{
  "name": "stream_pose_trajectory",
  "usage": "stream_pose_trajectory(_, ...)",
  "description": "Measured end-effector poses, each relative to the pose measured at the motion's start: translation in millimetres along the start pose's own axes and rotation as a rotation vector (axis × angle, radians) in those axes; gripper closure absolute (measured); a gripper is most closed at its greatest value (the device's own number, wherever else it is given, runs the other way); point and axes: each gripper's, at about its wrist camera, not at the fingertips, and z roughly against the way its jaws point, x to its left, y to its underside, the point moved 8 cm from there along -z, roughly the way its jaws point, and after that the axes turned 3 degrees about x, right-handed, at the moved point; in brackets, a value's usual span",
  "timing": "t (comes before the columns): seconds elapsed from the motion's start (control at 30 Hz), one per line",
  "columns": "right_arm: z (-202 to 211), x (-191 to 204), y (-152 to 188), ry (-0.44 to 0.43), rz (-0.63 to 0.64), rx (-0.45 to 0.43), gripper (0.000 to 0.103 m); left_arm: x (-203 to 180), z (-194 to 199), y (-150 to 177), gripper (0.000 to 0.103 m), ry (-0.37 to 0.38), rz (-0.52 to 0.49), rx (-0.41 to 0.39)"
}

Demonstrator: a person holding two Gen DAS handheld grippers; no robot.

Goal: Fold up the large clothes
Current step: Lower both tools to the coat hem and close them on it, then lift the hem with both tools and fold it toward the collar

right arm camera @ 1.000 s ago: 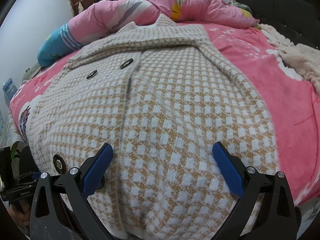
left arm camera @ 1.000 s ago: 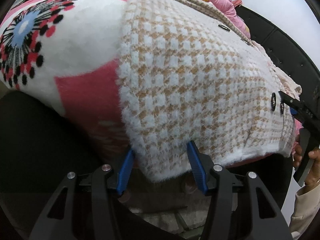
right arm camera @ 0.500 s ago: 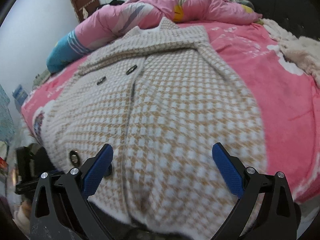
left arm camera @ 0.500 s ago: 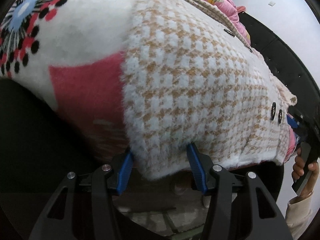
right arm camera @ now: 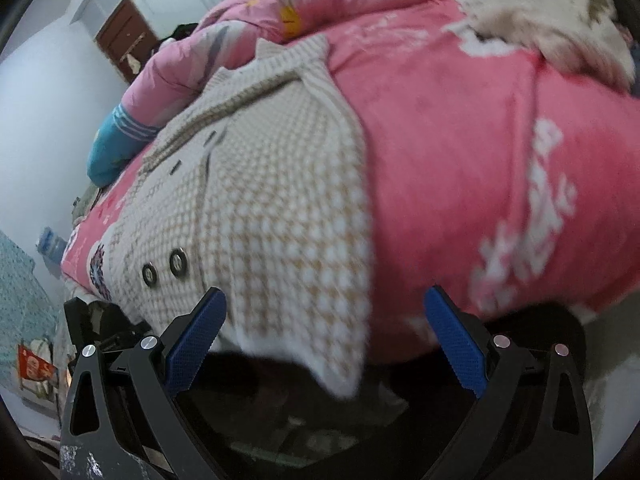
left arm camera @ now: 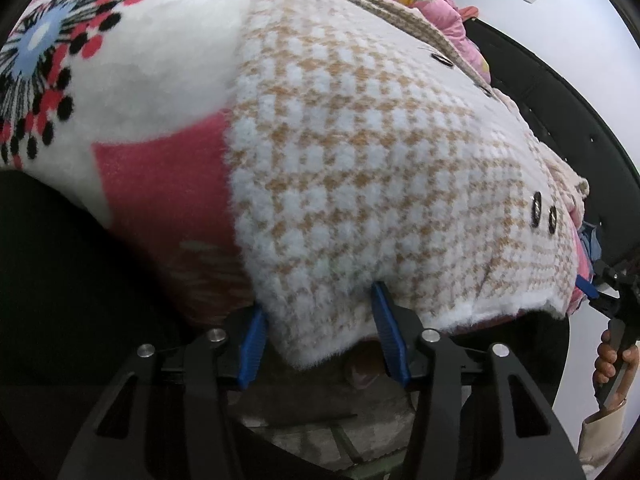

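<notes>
A beige-and-white houndstooth knit coat (left arm camera: 360, 160) lies spread flat on the bed, buttons up, its hem hanging over the near edge. My left gripper (left arm camera: 320, 340) sits at the hem's left corner; its jaws are closing with the fabric corner between the blue pads, not clamped. In the right wrist view the coat (right arm camera: 280, 220) fills the left half. My right gripper (right arm camera: 336, 336) stands wide open at the hem's right corner, which hangs loose between its fingers. The right gripper (left arm camera: 600, 292) also shows at the left view's right edge, held by a hand (left arm camera: 612, 356).
A pink fleece blanket (right arm camera: 480, 160) with white patterns covers the bed. A rolled pink quilt (right arm camera: 320, 0) lies at the far end, and a cream fluffy garment (right arm camera: 540, 28) at the far right. A black bed frame (left arm camera: 540, 100) runs along the far side.
The right gripper slid rightwards along the hem to its right corner and rolled. The left gripper stayed at its corner and its jaws narrowed a little.
</notes>
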Motion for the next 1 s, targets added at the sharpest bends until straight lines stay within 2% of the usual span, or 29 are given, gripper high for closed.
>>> stream_pose_trajectory(0.1, -8, -7, 10, -0.039, -0.052, 0.027, 0.01, -7, 4, 3, 0.06, -0.018, -0.039, 0.003)
stream_pose_trajectory(0.2, -21, -12, 21, -0.082, -0.103, 0.071, 0.018, -11, 6, 6, 0.06, -0.022, -0.059, 0.003)
stream_pose_trajectory(0.3, -28, -15, 30, -0.086, -0.128, 0.101, 0.035, -12, 7, 7, 0.062, -0.024, -0.058, 0.004)
stream_pose_trajectory(0.37, -30, -14, 33, -0.098, -0.136, 0.119, 0.051, -15, 9, 6, 0.069, -0.028, -0.058, -0.001)
stream_pose_trajectory(0.5, -29, -6, 38, -0.116, -0.105, 0.133, 0.068, -26, 12, 3, 0.081, -0.03, -0.06, -0.007)
stream_pose_trajectory(0.63, -28, -2, 43, -0.091, -0.081, 0.15, 0.092, -32, 21, 2, 0.09, -0.019, -0.062, -0.021)
stream_pose_trajectory(0.8, -21, 11, 36, -0.051, -0.062, 0.157, 0.096, -43, 34, 0, 0.091, 0.025, -0.08, -0.05)
stream_pose_trajectory(1.0, -2, 28, 27, -0.022, -0.061, 0.122, 0.097, -60, 57, -2, 0.094, 0.093, -0.11, -0.103)
